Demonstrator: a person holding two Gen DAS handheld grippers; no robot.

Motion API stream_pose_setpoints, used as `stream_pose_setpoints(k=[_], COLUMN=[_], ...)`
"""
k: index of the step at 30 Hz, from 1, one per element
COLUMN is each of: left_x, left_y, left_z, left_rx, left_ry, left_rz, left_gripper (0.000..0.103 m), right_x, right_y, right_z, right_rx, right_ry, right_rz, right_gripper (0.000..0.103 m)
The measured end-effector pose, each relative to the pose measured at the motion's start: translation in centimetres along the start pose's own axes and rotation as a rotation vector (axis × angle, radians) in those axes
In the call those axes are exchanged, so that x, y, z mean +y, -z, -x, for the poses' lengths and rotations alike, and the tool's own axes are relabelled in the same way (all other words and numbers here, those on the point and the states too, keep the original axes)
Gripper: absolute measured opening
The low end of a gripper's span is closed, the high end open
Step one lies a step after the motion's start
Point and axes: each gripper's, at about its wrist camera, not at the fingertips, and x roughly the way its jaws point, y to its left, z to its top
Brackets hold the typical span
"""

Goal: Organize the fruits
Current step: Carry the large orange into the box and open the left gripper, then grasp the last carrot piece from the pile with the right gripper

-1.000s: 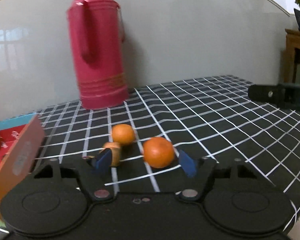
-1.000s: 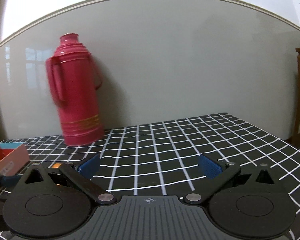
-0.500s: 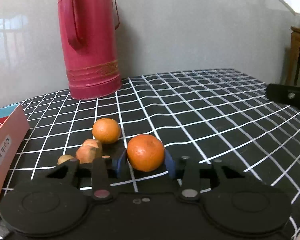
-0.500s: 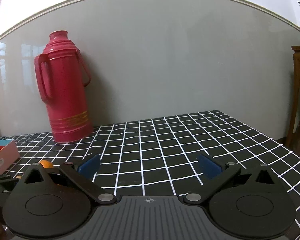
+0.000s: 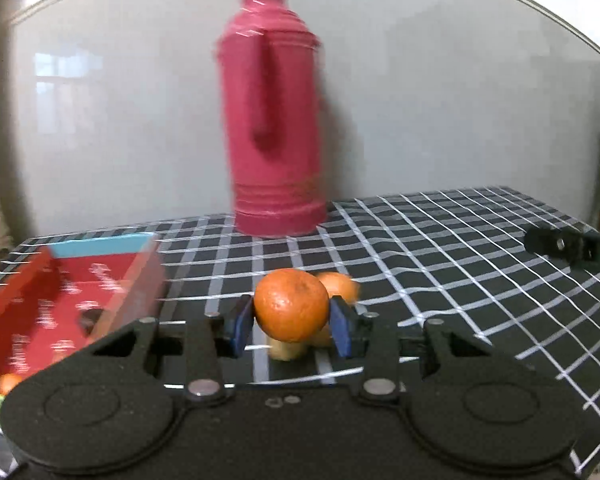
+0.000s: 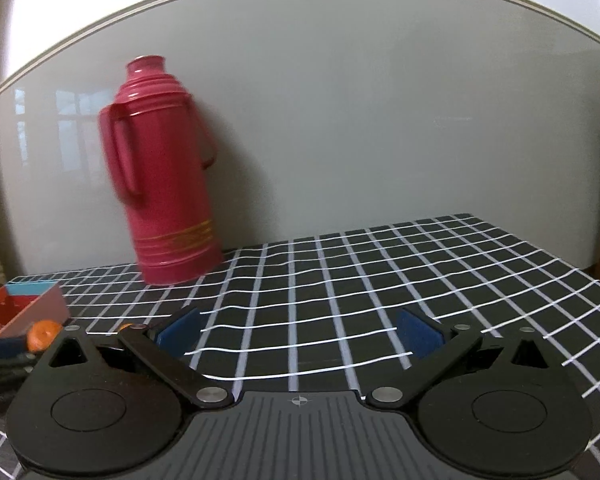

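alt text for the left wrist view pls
The left gripper holds an orange between its blue fingers, above more fruit on a black checked tablecloth. An open red box sits left, a red thermos behind.

orange mandarin [image 5: 291,305], pink-red flask [image 5: 275,120], blk/white grid cloth [image 5: 440,240], red box [image 5: 60,304]

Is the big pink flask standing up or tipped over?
Standing up. The tall pink plastic flask rests on its flat base on the black checked tablecloth, cap on top.
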Motion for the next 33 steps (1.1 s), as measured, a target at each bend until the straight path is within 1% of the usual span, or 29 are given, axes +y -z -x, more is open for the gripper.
stream_pose_setpoints(k=[5,8,11,12,13,15,16,17,21,25,29,33], left_x=[4.4,7.1,9.8,10.5,11.2,11.8,11.9,12.1,12.8,13.8,14.3,14.7], left_y=[0.1,0.3,1.1,1.3,1.5,1.8,1.7,1.7,1.9,2.2,2.8,3.1], left_z=[2.0,2.5,2.5,2.5,2.8,3.8,4.5,4.9,5.1,5.6,5.3,5.5], left_rx=[-0.039,-0.030,-0.005,0.007,0.013,-0.035,-0.064,-0.075,-0.052,-0.054,-0.038,-0.038], left_ry=[-0.109,-0.165,-0.226,-0.244,-0.255,-0.312,-0.331,-0.329,-0.326,-0.330,-0.325,-0.324], left_rz=[0.040,0.066,0.103,0.118,0.124,0.122,0.111,0.104,0.109,0.120,0.119,0.124], left_gripper=[0.031,0.031,0.033,0.039,0.063,0.095,0.095,0.095,0.096,0.097,0.097,0.097], right_x=[3.0,4.8,6.5,7.0,7.7,8.8,9.5,9.9,11.7,12.7,13.6,14.0], right_y=[0.3,0.6,1.1,1.2,1.3,1.7,1.9,2.1,2.8,3.3,3.6,3.5], right_z=[-0.5,-0.7,-1.1,-1.3,-1.5,-1.7,-1.8,-1.8,-2.2,-2.8,-3.6,-4.6], right_rx=[0.012,0.016,0.029,0.034,0.039,0.045,0.048,0.050,0.066,0.084,0.101,0.113], right_ry=[-0.050,-0.079,-0.108,-0.117,-0.127,-0.142,-0.148,-0.152,-0.176,-0.193,-0.171,-0.161], right_rz=[0.027,0.042,0.056,0.060,0.068,0.091,0.107,0.122,0.172,0.176,0.178,0.169], right_gripper=[0.103,0.103,0.103,0.103,0.103,0.103,0.103,0.103,0.103,0.103,0.103,0.103])
